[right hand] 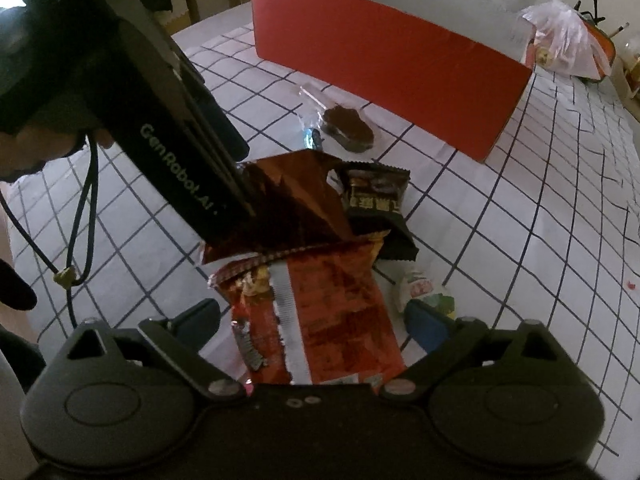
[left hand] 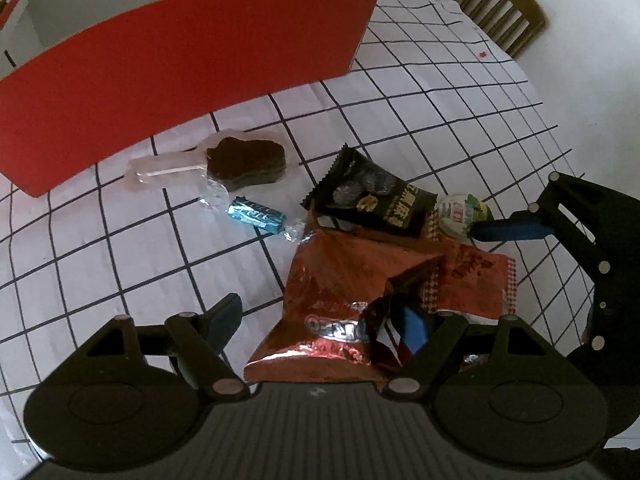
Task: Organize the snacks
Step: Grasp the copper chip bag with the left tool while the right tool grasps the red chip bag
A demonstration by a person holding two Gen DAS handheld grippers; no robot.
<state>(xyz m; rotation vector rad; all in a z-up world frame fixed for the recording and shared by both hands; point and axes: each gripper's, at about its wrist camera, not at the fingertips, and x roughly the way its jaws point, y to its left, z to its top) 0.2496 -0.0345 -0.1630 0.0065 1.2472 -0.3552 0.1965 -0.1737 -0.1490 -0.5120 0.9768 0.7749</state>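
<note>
Five wrapped snacks lie on a checked tablecloth (left hand: 120, 248), near the red box (left hand: 192, 76), none visibly inside it yet. The left gripper (left hand: 320, 320) is spread over the copper foil bag (left hand: 340, 280); the right gripper (right hand: 316, 324) gapes over a red packet (right hand: 336, 320).

Both wrist cameras look down at close range along their fingers onto the checked tablecloth (left hand: 120, 240), facing the red box (left hand: 180, 80). The right view looks from the other side, and both share the copper snack bag (left hand: 340, 280) and black packet (right hand: 376, 196).
</note>
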